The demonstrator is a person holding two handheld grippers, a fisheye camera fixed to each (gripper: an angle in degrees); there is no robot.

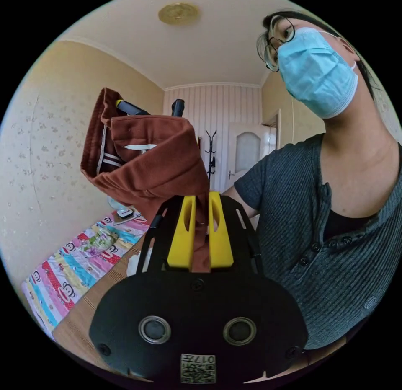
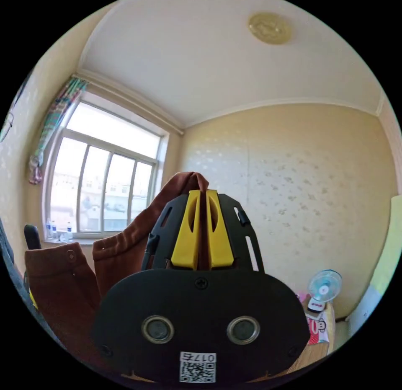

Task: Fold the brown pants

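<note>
- The brown pants [image 1: 155, 164] hung up in the air between the two grippers, above the desk [image 1: 90, 306].
- The left gripper [image 1: 200, 197] had its jaws pinched tight on the cloth.
- The right gripper [image 2: 202, 195] pinched another edge the same way.
- The pants looked soft, floppy and light, so holding the waistband edge seemed best.

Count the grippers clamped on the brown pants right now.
2. The left gripper pinches a hanging fold low in the left gripper view; the right gripper grips the brown pants near their top edge, also visible upper left there.
</note>
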